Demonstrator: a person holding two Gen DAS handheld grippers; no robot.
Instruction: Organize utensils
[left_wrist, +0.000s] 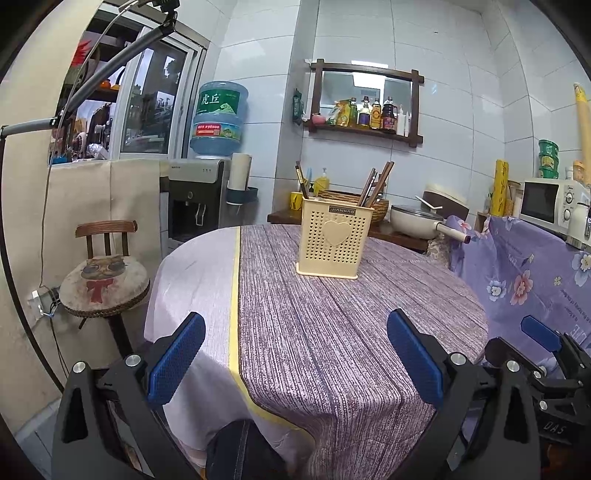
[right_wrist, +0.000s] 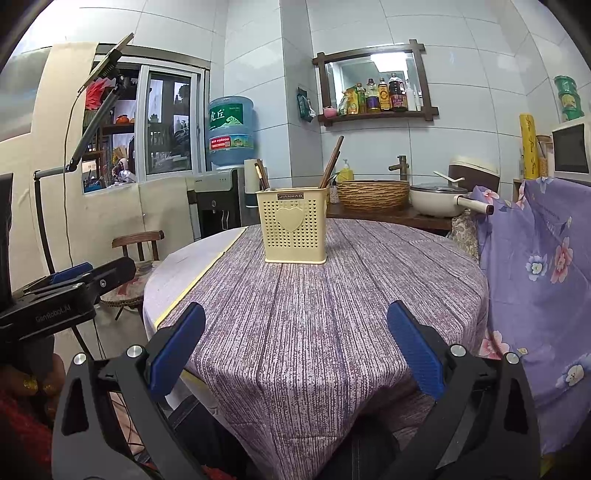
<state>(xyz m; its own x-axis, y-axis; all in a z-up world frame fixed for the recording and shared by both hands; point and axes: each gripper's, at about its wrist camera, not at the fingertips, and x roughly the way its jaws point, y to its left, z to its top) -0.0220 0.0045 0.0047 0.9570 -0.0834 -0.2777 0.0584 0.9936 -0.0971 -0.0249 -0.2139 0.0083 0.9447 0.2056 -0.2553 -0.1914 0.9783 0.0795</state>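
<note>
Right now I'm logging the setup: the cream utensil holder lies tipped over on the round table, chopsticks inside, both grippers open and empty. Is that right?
Not quite: the utensil holder stands upright on the table, as both wrist views show. Chopsticks are inside; the left gripper and right gripper are open and empty.

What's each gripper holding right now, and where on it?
Nothing. The left gripper and right gripper are both open and empty over the near table edge; the chopsticks stand in the utensil holder.
</note>
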